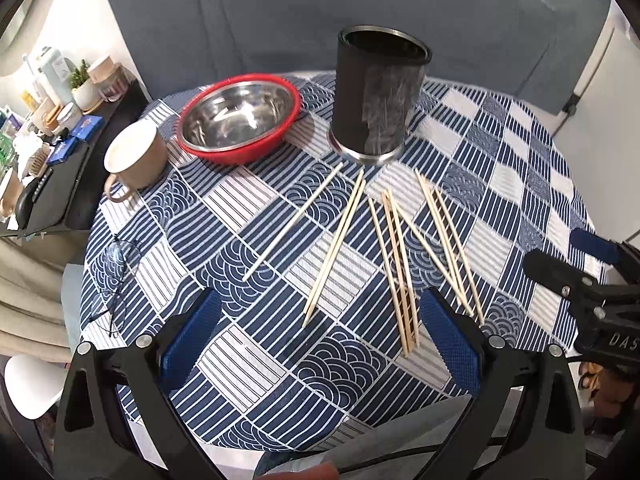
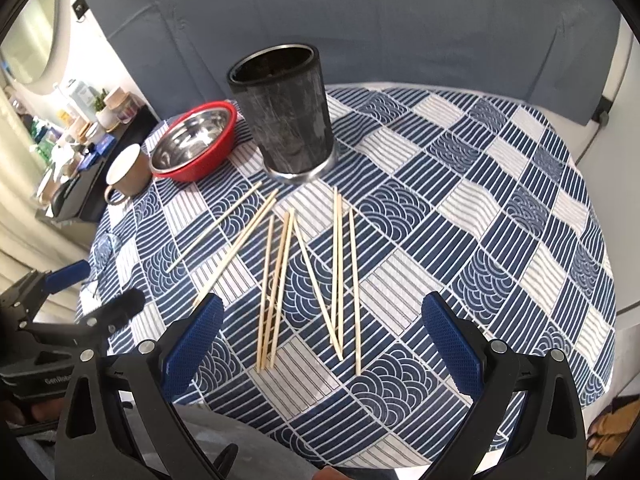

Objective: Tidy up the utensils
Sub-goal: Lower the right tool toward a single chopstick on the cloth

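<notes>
Several wooden chopsticks (image 1: 396, 256) lie scattered on the blue-and-white patterned tablecloth (image 1: 248, 356), in front of a tall black cylindrical holder (image 1: 380, 92) that stands upright and looks empty. They also show in the right wrist view, chopsticks (image 2: 280, 280) and holder (image 2: 288, 116). My left gripper (image 1: 320, 340) is open and empty, hovering above the near ends of the chopsticks. My right gripper (image 2: 320, 344) is open and empty, also above the near chopstick ends. Each gripper shows at the edge of the other's view.
A steel bowl inside a red bowl (image 1: 240, 116) and a beige mug (image 1: 134, 156) stand at the back left. Eyeglasses (image 1: 116, 276) lie at the table's left edge. A cluttered shelf (image 1: 44, 128) stands left of the table. A grey headboard (image 1: 320, 0) rises behind.
</notes>
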### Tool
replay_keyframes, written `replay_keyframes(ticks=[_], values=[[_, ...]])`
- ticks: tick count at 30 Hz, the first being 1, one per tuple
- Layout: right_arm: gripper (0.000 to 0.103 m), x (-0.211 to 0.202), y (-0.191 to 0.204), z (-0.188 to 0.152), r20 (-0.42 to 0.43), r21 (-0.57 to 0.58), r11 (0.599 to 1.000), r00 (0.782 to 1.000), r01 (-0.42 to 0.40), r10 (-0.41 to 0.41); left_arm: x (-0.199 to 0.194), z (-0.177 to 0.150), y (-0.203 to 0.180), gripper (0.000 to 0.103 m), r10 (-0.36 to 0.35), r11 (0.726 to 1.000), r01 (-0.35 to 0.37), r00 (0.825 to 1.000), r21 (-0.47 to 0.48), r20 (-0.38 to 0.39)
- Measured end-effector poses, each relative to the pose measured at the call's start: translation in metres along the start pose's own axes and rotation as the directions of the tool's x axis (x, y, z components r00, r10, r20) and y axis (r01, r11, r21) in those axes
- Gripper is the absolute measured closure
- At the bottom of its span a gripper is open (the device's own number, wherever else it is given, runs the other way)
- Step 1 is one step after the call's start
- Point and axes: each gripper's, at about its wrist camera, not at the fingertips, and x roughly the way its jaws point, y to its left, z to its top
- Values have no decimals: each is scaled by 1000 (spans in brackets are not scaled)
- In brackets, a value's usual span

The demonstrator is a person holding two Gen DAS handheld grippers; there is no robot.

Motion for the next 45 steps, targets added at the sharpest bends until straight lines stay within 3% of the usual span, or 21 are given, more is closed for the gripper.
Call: replay_keyframes(ticks=[13,24,32,37,45], values=[[8,46,-14,0,-97,55,998,995,14,-9,51,-2,24,6,4,998,-12,990,-62,-138],[8,87,-37,4,-144,100,985,981,142,-127,102,9,50,6,19,994,-44,972,-100,-234],[8,114,-44,-2,-162,59,970,961,235,-223,128,23,64,6,39,992,-66,970,-106,-241],[8,126,-53,-6,-183,50,965,952,257,-244,141,35,65,6,80,994,-94,971,-54,-226],[8,141,-58,-7,-243,36,966,940,256,-240,164,53,70,6,73,995,-89,965,-49,-253]])
